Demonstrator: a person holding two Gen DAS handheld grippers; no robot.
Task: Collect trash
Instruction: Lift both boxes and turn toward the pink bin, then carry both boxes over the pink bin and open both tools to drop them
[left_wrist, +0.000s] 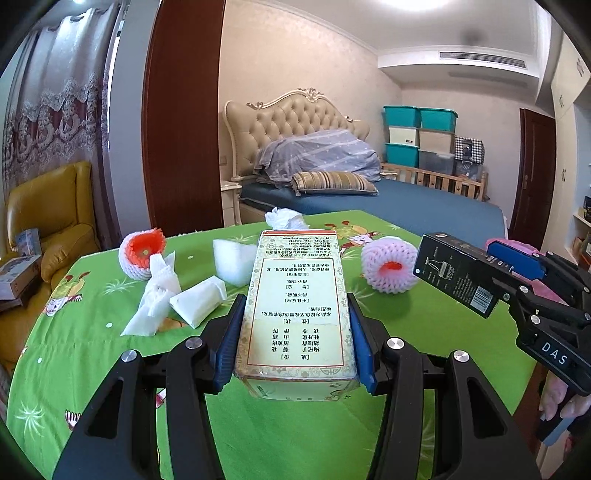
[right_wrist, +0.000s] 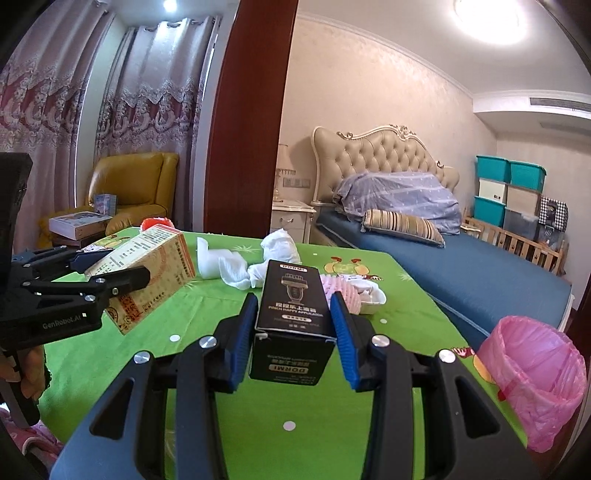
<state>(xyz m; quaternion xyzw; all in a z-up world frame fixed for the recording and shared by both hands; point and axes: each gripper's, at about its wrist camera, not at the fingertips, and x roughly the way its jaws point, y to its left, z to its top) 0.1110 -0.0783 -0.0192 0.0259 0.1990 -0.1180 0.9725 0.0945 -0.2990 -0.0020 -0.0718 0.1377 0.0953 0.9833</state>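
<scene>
2 boxes are off the table at once, 1 in each gripper. The left gripper (left_wrist: 295, 343) pinches a cream medicine box (left_wrist: 299, 306) printed with red-bordered panels of Chinese text; its blue pads press on both long sides and the box points away from the camera, held clear above the green tablecloth (left_wrist: 110, 369). In the right wrist view the same box (right_wrist: 144, 266) shows at the left edge, tilted, with the black fingers of the left gripper (right_wrist: 110, 284) clamped across it.

The right gripper (right_wrist: 295, 332) pinches a black carton (right_wrist: 291, 321) with white lettering and a line drawing on its face, the blue pads tight on its 2 sides. From the left wrist camera that carton (left_wrist: 458, 273) hangs at the right, above the table's edge, gripped by the right gripper (left_wrist: 517, 273).

Trash left on the cloth: a white foam fruit net with an orange centre (left_wrist: 142, 253), crumpled white tissues (left_wrist: 159, 299), a folded white paper packet (left_wrist: 199, 301), a white foam block (left_wrist: 232, 264), a balled tissue (left_wrist: 284, 218) at the far edge, and a pink foam net (left_wrist: 388, 267).

A bin lined with a pink bag (right_wrist: 535, 376) stands at the table's right side, near the blue bed (right_wrist: 461, 266). A yellow armchair (right_wrist: 133, 188) sits by the curtains.
</scene>
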